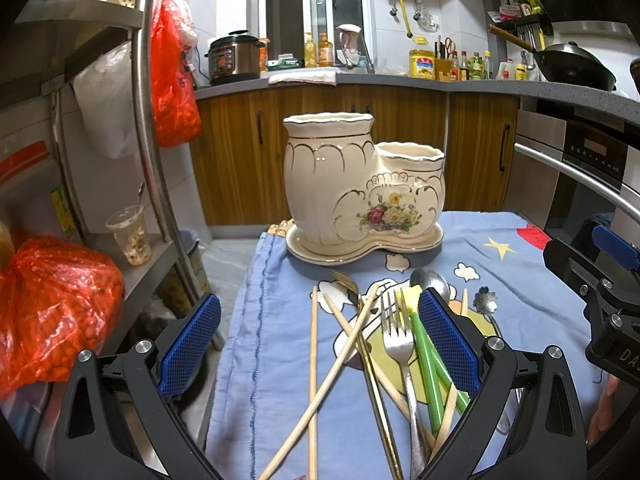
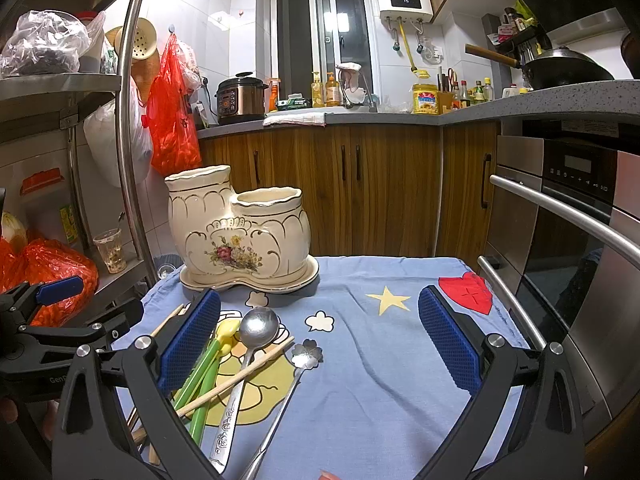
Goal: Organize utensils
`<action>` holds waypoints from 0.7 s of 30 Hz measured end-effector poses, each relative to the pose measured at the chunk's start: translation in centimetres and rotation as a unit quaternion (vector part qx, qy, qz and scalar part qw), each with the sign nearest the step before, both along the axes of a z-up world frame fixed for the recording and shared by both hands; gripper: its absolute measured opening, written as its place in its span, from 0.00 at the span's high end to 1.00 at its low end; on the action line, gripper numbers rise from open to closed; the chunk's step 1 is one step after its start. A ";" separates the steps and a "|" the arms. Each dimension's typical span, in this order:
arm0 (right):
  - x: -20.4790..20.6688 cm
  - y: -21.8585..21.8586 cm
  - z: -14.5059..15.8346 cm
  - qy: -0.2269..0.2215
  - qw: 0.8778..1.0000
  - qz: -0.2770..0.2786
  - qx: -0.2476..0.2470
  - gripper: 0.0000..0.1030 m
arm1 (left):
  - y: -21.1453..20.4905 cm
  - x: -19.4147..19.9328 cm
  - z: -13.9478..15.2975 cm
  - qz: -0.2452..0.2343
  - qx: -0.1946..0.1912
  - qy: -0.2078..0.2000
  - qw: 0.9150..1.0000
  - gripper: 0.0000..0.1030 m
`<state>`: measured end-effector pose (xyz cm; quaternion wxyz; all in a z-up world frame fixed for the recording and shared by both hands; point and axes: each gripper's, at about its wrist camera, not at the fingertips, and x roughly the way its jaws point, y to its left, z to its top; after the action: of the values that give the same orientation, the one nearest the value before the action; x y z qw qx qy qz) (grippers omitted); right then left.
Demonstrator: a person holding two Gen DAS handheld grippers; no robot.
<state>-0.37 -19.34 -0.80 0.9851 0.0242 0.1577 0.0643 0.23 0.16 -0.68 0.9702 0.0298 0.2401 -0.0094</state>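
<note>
A cream ceramic two-pot utensil holder (image 1: 360,188) with a flower print stands on its saucer at the far side of the blue tablecloth (image 1: 280,320); it also shows in the right wrist view (image 2: 240,232). Loose utensils lie in a pile before it: wooden chopsticks (image 1: 340,356), a steel fork (image 1: 398,344), green utensils (image 1: 428,364), a big steel spoon (image 2: 256,326) and a flower-headed spoon (image 2: 306,354). My left gripper (image 1: 320,336) is open and empty above the pile. My right gripper (image 2: 320,344) is open and empty, right of the pile.
A steel shelf rack (image 1: 148,120) with red bags (image 1: 52,312) and a plastic cup (image 1: 130,234) stands at the left. An oven (image 2: 568,240) with a bar handle is close on the right. Wooden cabinets (image 2: 380,188) and a counter lie beyond.
</note>
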 end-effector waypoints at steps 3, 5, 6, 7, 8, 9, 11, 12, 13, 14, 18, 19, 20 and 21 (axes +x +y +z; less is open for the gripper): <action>0.0 0.0 0.1 0.000 1.000 0.000 0.000 0.05 | 0.0 0.0 0.0 0.000 -0.001 0.001 1.000 0.05; 0.0 0.0 0.0 -0.001 1.000 0.000 0.000 0.05 | 0.0 0.0 0.0 0.000 -0.001 0.000 1.000 0.05; 0.0 0.0 0.0 0.000 1.000 0.000 0.000 0.05 | 0.0 0.0 0.0 -0.001 -0.002 0.001 1.000 0.05; 0.0 0.0 0.0 0.000 1.000 0.001 0.000 0.05 | 0.0 0.0 0.0 -0.001 -0.002 0.000 1.000 0.05; 0.1 0.0 0.0 0.001 1.000 0.001 -0.001 0.05 | 0.0 0.0 0.0 0.000 -0.001 0.001 1.000 0.05; 0.1 0.1 -0.1 0.002 1.000 0.002 -0.002 0.05 | 0.0 0.0 0.0 0.000 0.000 0.001 1.000 0.05; 0.1 0.1 0.0 0.003 1.000 0.003 -0.003 0.05 | 0.0 0.0 0.0 0.000 -0.001 0.001 1.000 0.05; 0.0 0.0 0.0 0.003 1.000 0.003 -0.004 0.05 | 0.0 0.0 0.0 0.000 -0.001 0.001 1.000 0.05; 0.0 0.0 0.0 0.002 1.000 0.003 -0.003 0.05 | 0.0 0.0 0.0 0.000 -0.001 0.001 1.000 0.05; 0.0 0.0 0.0 0.002 1.000 0.003 -0.003 0.05 | 0.0 0.0 0.0 0.000 -0.001 0.001 1.000 0.05; 0.0 0.1 0.0 0.004 1.000 0.004 -0.003 0.05 | 0.0 0.0 0.0 0.000 -0.001 0.000 1.000 0.05; 0.1 0.0 0.0 0.006 1.000 0.004 -0.002 0.05 | 0.0 0.0 0.0 0.000 -0.001 0.000 1.000 0.05; 0.1 0.0 -0.1 0.007 1.000 0.004 -0.002 0.05 | 0.0 0.0 0.1 -0.001 -0.001 0.001 1.000 0.05; 0.1 -0.1 -0.1 0.008 1.000 0.004 -0.001 0.05 | 0.0 0.0 0.1 -0.001 0.000 0.001 1.000 0.05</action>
<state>-0.26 -19.40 -0.90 0.9835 0.0228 0.1660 0.0681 0.27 0.18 -0.63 0.9699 0.0296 0.2414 -0.0102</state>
